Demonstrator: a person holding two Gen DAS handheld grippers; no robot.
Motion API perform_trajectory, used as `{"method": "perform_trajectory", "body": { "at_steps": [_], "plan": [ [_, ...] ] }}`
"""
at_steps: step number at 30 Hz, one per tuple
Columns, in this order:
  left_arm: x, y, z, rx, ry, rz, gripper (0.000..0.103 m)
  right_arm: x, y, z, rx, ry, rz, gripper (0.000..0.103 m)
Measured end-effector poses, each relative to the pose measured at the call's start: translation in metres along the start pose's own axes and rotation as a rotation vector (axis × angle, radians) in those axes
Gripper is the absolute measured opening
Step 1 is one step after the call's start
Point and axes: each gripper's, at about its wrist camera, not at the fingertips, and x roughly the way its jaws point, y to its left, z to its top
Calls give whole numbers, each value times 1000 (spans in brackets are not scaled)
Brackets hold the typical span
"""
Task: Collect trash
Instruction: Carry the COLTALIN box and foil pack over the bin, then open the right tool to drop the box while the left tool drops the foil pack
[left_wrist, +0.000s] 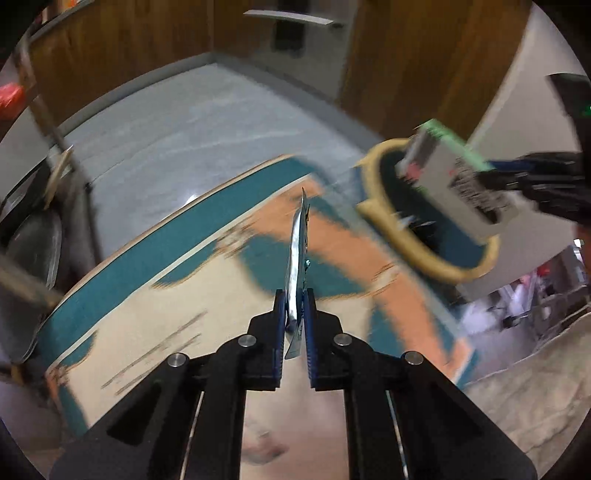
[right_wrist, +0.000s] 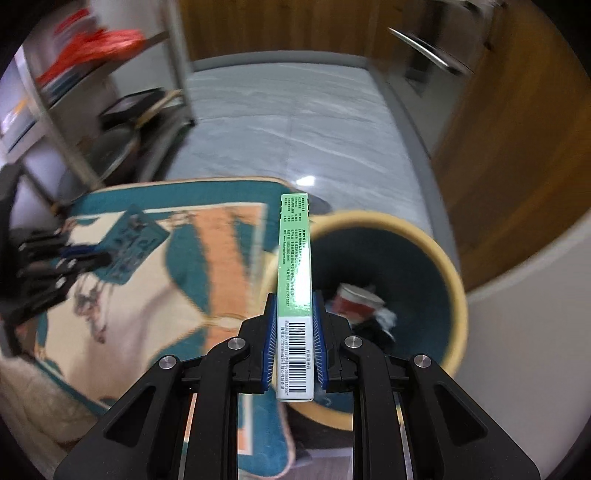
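Green-and-white carton (right_wrist: 295, 295) clamped in right gripper (right_wrist: 294, 343), carried beside rim of bin (right_wrist: 456, 280); foil wrapper (left_wrist: 298, 258) pinched in left gripper (left_wrist: 294, 332) over rug (left_wrist: 155, 332); deposit step judged underway, release above opening required next.

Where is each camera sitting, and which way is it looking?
Left wrist: sits on the left gripper, looking along its fingers at the rug; it pinches a wrapper.
Right wrist: sits on the right gripper, holding a green box beside the bin.
Shared: rug, bin, box, wrapper, each other's gripper.
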Motion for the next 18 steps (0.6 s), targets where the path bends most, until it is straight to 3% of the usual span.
{"method": "perform_trajectory", "body": {
  "at_steps": [8,13,17,18],
  "plan": [
    [25,-88,44,74,-46,-172,9,21,-62,-22,141,60,-81,19],
    [57,-123,60,123,-28,-188,9,31,-85,-33,185,77,-93,19],
    [78,-132,64,130,7,-156,10,36,-93,-37,212,77,-77,20],
    [81,-133,64,117,21,-158,15,37,-92,-37,218,84,-67,20]
  ]
}}
